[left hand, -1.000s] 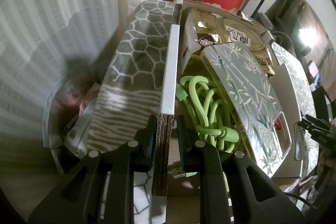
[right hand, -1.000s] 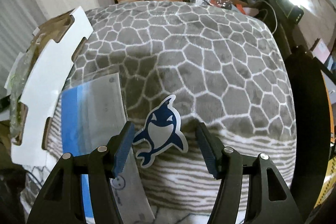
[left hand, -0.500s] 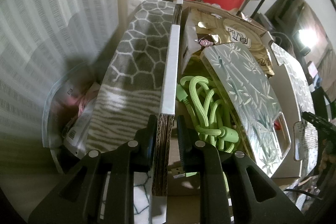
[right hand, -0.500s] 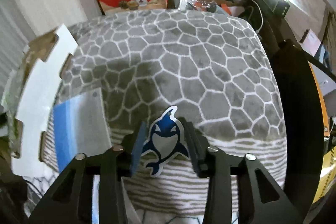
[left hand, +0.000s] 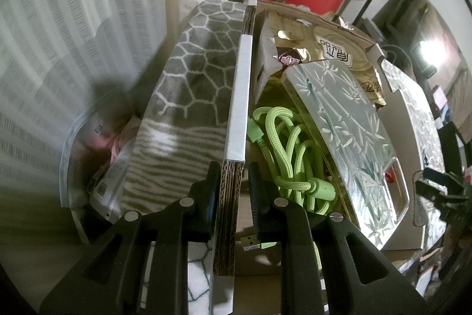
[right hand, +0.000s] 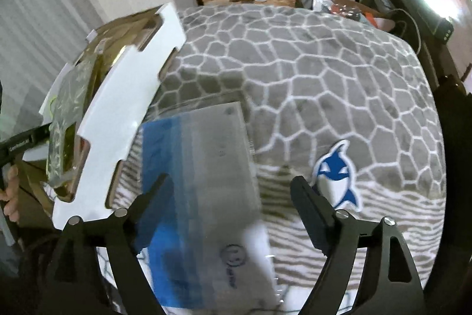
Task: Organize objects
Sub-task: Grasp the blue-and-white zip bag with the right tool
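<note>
1. Cardboard box, flaps up, sits on a grey blanket with a white cell pattern; what lies under the blanket is hidden.
2. White-faced box flap stands on edge; the left gripper has its fingers closed narrowly on the flap's raw corrugated edge.
3. Clear bag with a blue strip lies on the blanket beside the box, blurred; its lower end is cut off behind the right gripper. Fingers there have just been opening and stand wide above the bag, holding nothing.
4. Bamboo-print clear tray leans inside the box, covering part of a gold foil pack.
5. Green cord is coiled in the box, partly under the tray; its plug shows near the left fingers.
6. Whale sticker lies flat on the blanket, just right of the right finger.
7. Plastic packet at the blanket's left side, contents unreadable.
</note>
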Action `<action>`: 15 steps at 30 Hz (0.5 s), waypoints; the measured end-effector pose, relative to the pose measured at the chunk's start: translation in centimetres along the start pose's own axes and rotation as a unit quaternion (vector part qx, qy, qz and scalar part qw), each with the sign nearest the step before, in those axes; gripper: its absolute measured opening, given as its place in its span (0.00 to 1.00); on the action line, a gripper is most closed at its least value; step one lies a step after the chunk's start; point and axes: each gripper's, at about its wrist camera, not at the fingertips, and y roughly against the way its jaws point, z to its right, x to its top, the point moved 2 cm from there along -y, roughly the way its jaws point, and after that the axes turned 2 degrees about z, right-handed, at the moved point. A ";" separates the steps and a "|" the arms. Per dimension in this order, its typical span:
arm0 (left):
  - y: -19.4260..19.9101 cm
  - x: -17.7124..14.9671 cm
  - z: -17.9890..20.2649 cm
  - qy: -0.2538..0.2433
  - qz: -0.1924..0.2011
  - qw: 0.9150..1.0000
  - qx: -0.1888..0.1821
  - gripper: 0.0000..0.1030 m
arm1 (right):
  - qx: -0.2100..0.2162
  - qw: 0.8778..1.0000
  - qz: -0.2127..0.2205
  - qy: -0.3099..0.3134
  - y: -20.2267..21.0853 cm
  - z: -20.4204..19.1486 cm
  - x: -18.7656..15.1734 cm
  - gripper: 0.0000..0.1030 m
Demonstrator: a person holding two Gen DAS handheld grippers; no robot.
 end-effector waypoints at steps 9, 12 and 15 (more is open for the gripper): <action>0.0 0.0 0.0 0.001 0.000 1.000 -0.001 0.16 | -0.037 0.997 -0.009 0.064 -1.6 -3.1 -1.6 0.96; 0.0 0.0 0.0 0.001 0.000 1.000 0.000 0.16 | -0.044 0.997 -0.004 0.069 -1.8 -3.2 -1.6 0.95; 0.0 0.0 0.0 0.001 0.000 1.000 -0.001 0.16 | -0.043 0.997 -0.001 0.069 -1.5 -3.1 -1.4 0.86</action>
